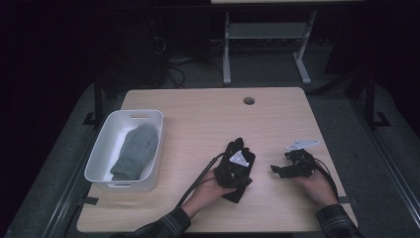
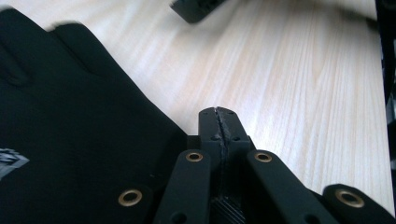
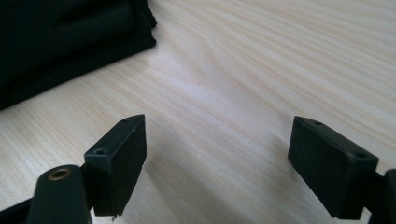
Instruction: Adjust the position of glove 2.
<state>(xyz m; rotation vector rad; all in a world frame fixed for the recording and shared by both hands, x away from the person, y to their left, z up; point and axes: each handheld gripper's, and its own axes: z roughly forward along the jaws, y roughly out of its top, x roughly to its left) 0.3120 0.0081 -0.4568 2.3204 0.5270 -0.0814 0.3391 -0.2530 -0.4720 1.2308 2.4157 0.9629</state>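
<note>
I have the left gripper (image 1: 236, 163) resting over the black glove (image 1: 238, 173), which lies on the wooden table (image 1: 198, 119) toward its near edge, a little right of centre. In the left gripper view the jaws are pressed flat together at the glove's edge (image 2: 84, 140); I cannot tell whether any fabric is caught between them, since the tips sit against bare wood just beside the cloth. The right gripper (image 3: 217, 158) hangs with its jaws spread wide and holds nothing, near the table's right edge, close to the glove's cuff (image 3: 70, 42).

The grey mitten (image 1: 134, 151) already lies in the white bin (image 1: 101, 148) at the left edge, so I judge the black glove should go there too. To do that well I would open the left jaws, push them further over the fabric so a proper fold sits between the pads, then close and lift straight before carrying it across. The right gripper could pinch the cuff to stop the glove dragging.

Hard to read: the glove and both grippers are black and merge in the high view, so the glove's outline and which way its fingers point are uncertain. A pale mark (image 2: 11, 161) on the glove is cut off.
</note>
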